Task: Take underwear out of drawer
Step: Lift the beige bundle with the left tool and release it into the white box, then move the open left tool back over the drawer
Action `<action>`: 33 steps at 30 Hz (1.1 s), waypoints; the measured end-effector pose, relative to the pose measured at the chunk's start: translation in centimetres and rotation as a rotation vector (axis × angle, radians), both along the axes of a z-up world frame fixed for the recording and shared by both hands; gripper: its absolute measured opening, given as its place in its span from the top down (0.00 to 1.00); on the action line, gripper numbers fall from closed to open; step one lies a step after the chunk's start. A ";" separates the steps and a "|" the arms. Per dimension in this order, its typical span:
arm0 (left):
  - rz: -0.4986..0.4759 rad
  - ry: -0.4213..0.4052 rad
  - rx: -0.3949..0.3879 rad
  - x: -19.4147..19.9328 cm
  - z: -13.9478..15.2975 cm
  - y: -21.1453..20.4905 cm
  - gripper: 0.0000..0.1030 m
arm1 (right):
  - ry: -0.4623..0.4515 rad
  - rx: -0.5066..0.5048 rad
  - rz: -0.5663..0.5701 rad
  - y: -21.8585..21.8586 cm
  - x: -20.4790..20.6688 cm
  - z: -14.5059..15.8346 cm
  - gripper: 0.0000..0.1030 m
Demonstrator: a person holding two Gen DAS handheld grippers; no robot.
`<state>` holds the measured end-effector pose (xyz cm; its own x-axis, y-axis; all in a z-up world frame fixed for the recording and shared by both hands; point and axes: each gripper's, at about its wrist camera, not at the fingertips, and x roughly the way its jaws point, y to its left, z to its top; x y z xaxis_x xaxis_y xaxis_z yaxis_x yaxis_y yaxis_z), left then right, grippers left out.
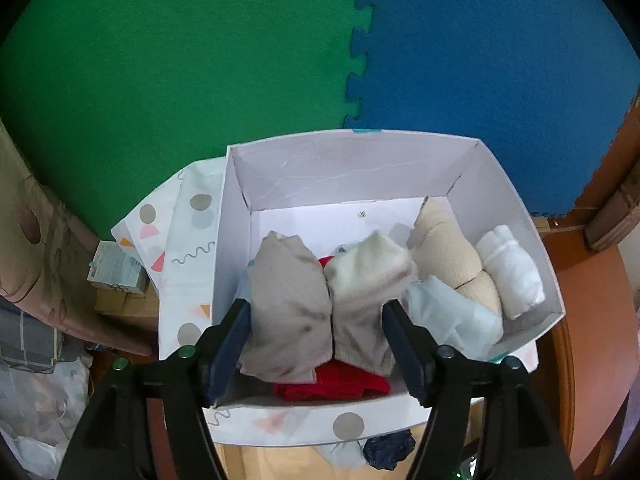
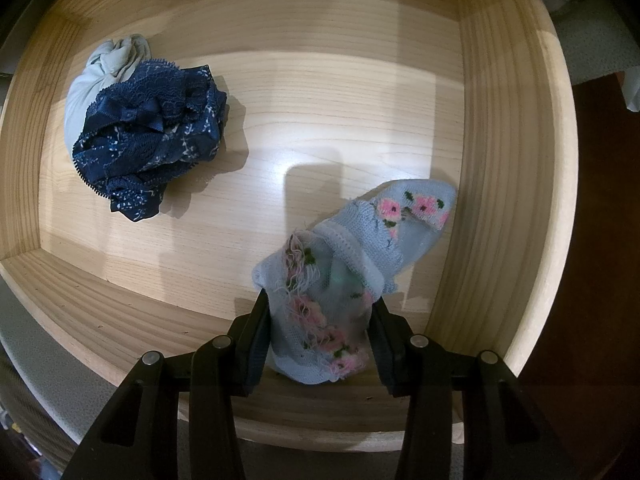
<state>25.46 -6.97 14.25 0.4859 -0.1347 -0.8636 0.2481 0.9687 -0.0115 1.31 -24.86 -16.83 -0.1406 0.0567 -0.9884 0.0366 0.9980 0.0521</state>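
In the right wrist view, my right gripper [image 2: 318, 312] is shut on a light blue knitted garment with pink flowers [image 2: 352, 264], whose far end rests on the floor of the wooden drawer [image 2: 320, 92]. A navy lace underwear [image 2: 152, 128] lies bunched at the drawer's left, against a pale grey-blue rolled piece [image 2: 96, 80]. In the left wrist view, my left gripper [image 1: 316, 320] is over a white box [image 1: 352, 168], its fingers on either side of two beige folded garments [image 1: 320, 304]; whether they press the cloth is unclear.
The white box also holds a red cloth [image 1: 332, 384], tan rolls [image 1: 448, 256], a white roll [image 1: 508, 272] and a pale blue piece [image 1: 452, 316]. It sits on patterned fabric [image 1: 188, 248] above green and blue foam mats [image 1: 200, 60]. Navy cloth [image 1: 390, 450] shows below the box.
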 end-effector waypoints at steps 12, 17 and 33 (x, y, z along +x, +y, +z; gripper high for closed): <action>-0.038 -0.030 0.024 -4.0 2.3 1.5 0.32 | 0.000 -0.002 -0.001 0.1 0.0 -0.1 0.59; -0.051 0.004 0.052 -7.1 0.5 3.4 0.32 | 0.004 -0.009 0.001 0.2 0.0 -0.3 0.58; 0.031 0.086 0.114 -16.2 -12.0 7.9 0.32 | 0.046 -0.043 0.011 0.3 0.3 -0.9 0.58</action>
<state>9.23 0.95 2.20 0.4120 -0.0194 -0.9110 0.2204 0.9722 0.0790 1.57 -24.61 -17.68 -0.1863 0.0130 -0.9824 0.0268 0.9996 0.0081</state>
